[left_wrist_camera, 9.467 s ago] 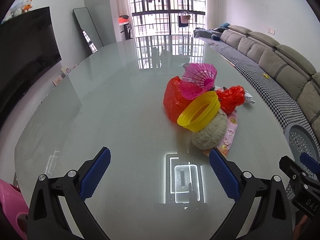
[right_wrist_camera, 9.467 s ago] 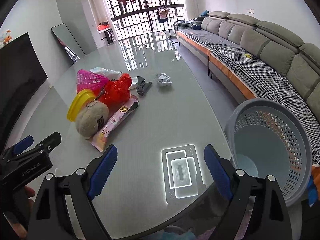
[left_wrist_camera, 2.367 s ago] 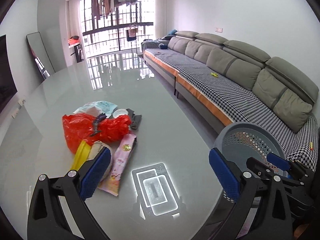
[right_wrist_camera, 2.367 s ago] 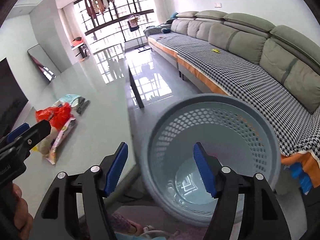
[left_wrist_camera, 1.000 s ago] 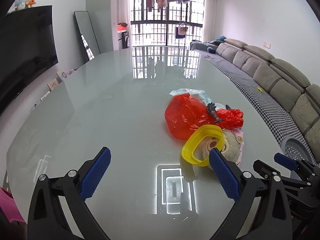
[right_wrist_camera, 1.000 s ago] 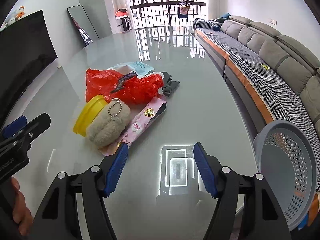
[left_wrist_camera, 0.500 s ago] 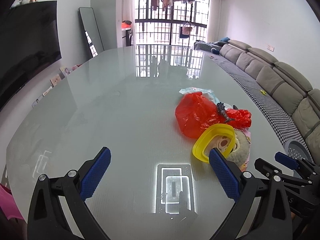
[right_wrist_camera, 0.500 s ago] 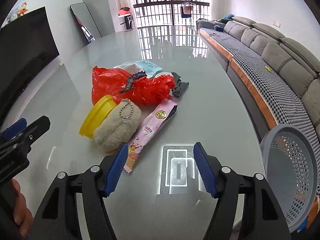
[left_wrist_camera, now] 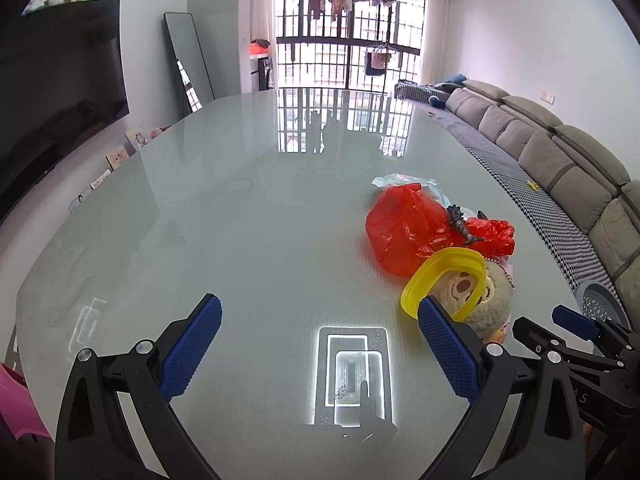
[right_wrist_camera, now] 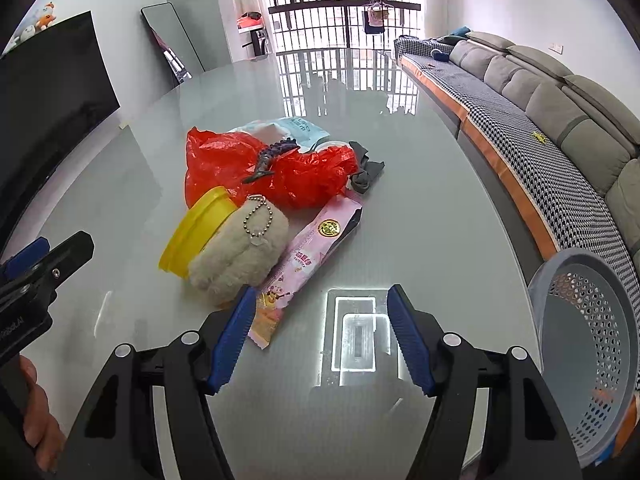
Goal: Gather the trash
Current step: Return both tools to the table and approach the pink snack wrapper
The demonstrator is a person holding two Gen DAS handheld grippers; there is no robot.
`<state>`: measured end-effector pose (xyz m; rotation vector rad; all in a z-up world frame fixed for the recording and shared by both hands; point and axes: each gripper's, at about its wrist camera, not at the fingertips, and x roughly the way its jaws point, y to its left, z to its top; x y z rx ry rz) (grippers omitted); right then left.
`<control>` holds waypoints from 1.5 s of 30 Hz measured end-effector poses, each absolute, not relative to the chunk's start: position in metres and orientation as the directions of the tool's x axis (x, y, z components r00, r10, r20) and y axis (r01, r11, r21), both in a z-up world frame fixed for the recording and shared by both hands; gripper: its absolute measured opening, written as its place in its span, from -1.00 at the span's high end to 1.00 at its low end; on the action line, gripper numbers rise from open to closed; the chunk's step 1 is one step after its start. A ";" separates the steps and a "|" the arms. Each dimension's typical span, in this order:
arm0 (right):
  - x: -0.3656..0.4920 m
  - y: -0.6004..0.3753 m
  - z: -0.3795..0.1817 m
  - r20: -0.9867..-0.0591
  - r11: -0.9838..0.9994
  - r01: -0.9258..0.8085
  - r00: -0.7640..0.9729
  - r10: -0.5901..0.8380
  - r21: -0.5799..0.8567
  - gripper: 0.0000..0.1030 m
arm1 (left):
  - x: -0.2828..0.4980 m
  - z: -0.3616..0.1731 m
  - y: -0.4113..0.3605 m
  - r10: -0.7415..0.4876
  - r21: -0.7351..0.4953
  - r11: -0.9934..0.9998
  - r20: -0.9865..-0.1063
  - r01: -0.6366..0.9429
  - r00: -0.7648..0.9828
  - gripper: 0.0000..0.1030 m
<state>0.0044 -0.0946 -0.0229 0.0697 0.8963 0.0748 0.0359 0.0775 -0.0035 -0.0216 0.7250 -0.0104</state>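
A trash pile lies on the glossy grey table [right_wrist_camera: 440, 208]: a red plastic bag [right_wrist_camera: 256, 168], a yellow lid [right_wrist_camera: 196, 232], a beige plush keychain [right_wrist_camera: 240, 256], a pink wrapper [right_wrist_camera: 312, 252], a dark toy lizard [right_wrist_camera: 268, 160], a light blue packet [right_wrist_camera: 296, 126] and dark scraps [right_wrist_camera: 366, 172]. My right gripper [right_wrist_camera: 322, 328] is open and empty, just short of the wrapper's near end. My left gripper [left_wrist_camera: 320, 344] is open and empty over bare table, left of the red bag [left_wrist_camera: 408, 232], yellow lid [left_wrist_camera: 444, 280] and plush [left_wrist_camera: 488, 300].
A grey perforated basket [right_wrist_camera: 588, 360] stands off the table's right edge, also seen small in the left wrist view [left_wrist_camera: 600, 304]. A grey sofa [right_wrist_camera: 560, 120] runs along the right wall. A black TV [left_wrist_camera: 60, 80] and a leaning mirror [left_wrist_camera: 188, 64] are at left.
The pink mesh basket of 9.5 s ago is gone from the pile. In the last second both grippers have moved closer to the pile; the jaws stay open.
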 end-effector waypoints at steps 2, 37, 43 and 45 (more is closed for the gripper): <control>0.006 -0.092 -0.024 -0.778 0.995 -0.042 0.620 0.098 0.092 -0.27 | 0.036 -0.003 0.079 -0.019 -0.027 1.000 -0.663 0.002 0.749 -0.88; 0.029 -0.079 -0.033 -0.787 0.988 -0.087 0.598 0.151 0.124 -0.27 | 0.036 -0.005 0.076 -0.019 -0.029 1.000 -0.673 0.000 0.739 -0.88; 0.032 -0.084 -0.037 -0.796 0.990 -0.064 0.590 0.137 0.123 -0.27 | 0.036 -0.006 0.075 -0.020 -0.029 1.000 -0.676 0.001 0.737 -0.88; 0.031 -0.086 -0.038 -0.795 0.991 -0.058 0.592 0.131 0.120 -0.27 | 0.035 -0.006 0.075 -0.022 -0.031 1.000 -0.674 0.002 0.738 -0.88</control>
